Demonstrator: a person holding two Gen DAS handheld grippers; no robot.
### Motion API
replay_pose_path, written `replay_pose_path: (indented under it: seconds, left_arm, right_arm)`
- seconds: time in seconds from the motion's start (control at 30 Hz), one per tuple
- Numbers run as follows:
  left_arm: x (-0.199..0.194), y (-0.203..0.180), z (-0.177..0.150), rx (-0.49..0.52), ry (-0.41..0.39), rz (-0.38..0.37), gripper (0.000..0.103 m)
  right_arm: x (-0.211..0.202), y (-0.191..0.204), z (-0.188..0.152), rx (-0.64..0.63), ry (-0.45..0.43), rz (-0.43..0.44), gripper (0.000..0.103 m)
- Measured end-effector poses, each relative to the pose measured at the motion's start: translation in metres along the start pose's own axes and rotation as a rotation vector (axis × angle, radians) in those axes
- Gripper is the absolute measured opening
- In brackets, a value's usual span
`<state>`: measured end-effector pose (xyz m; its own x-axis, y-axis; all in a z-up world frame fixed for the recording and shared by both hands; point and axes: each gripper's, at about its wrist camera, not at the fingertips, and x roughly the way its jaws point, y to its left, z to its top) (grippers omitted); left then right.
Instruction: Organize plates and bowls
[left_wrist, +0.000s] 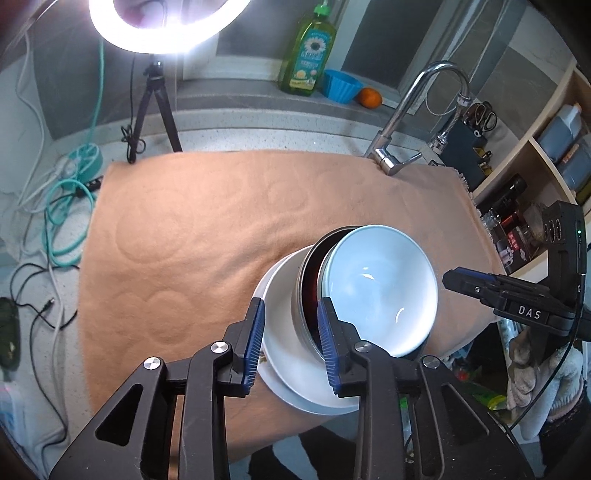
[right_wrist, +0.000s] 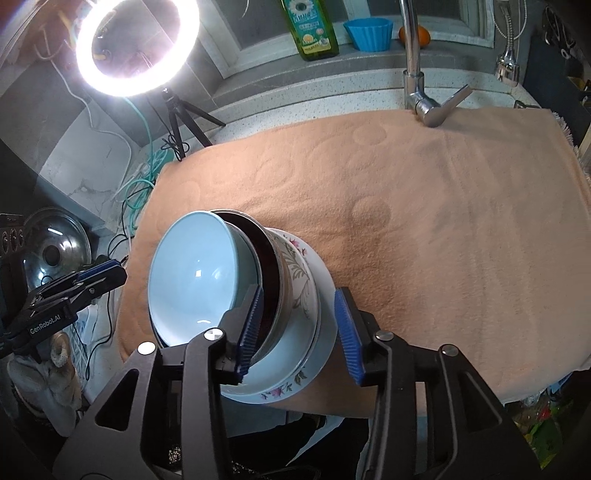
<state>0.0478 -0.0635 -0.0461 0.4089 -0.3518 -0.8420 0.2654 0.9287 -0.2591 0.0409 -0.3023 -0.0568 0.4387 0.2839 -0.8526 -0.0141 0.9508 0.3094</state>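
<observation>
A stack of dishes sits near the front edge of the peach towel. A pale blue bowl lies tilted in a dark metal bowl, on a white floral plate. My left gripper is open, its fingers straddling the plate's left rim and the metal bowl's wall. In the right wrist view my right gripper is open, straddling the right side of the blue bowl, metal bowl and floral plate. Each gripper shows in the other's view, the left and the right.
A chrome faucet stands at the towel's back right. A ring light on a tripod, cables, a green soap bottle, a blue cup and an orange line the back. Shelves are at right, a pot lid at left.
</observation>
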Motion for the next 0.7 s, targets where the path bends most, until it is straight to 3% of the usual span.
replay_pose_path:
  seconds: [0.13,0.17,0.27,0.33,0.37,0.4,0.43,0.7]
  left_arm:
    - [-0.007,-0.001,-0.004,-0.002,-0.023,0.005,0.042]
    - [-0.008,-0.001,-0.005,0.0,-0.028,0.01,0.042]
    - [-0.013,-0.005,-0.008,0.011,-0.044,0.022,0.045]
    - [-0.018,-0.008,-0.011,0.016,-0.062,0.027,0.06]
    - [-0.02,-0.009,-0.012,0.014,-0.072,0.028,0.063]
    - [-0.022,-0.01,-0.013,0.013,-0.079,0.029,0.065]
    - [-0.024,-0.012,-0.015,0.013,-0.087,0.028,0.065]
    - [-0.031,-0.023,-0.027,0.033,-0.119,0.031,0.065]
  right_arm:
    - [-0.013,0.006,-0.005,-0.026,-0.042,-0.028,0.051]
    - [-0.016,0.008,-0.006,-0.035,-0.053,-0.036,0.055]
    - [-0.026,0.015,-0.011,-0.063,-0.091,-0.063,0.057]
    - [-0.031,0.021,-0.015,-0.083,-0.114,-0.09,0.06]
    - [-0.034,0.023,-0.017,-0.089,-0.125,-0.099,0.071]
    - [-0.037,0.026,-0.019,-0.095,-0.142,-0.103,0.079]
    - [-0.04,0.027,-0.021,-0.096,-0.156,-0.107,0.081]
    - [-0.055,0.045,-0.034,-0.114,-0.23,-0.174,0.082]
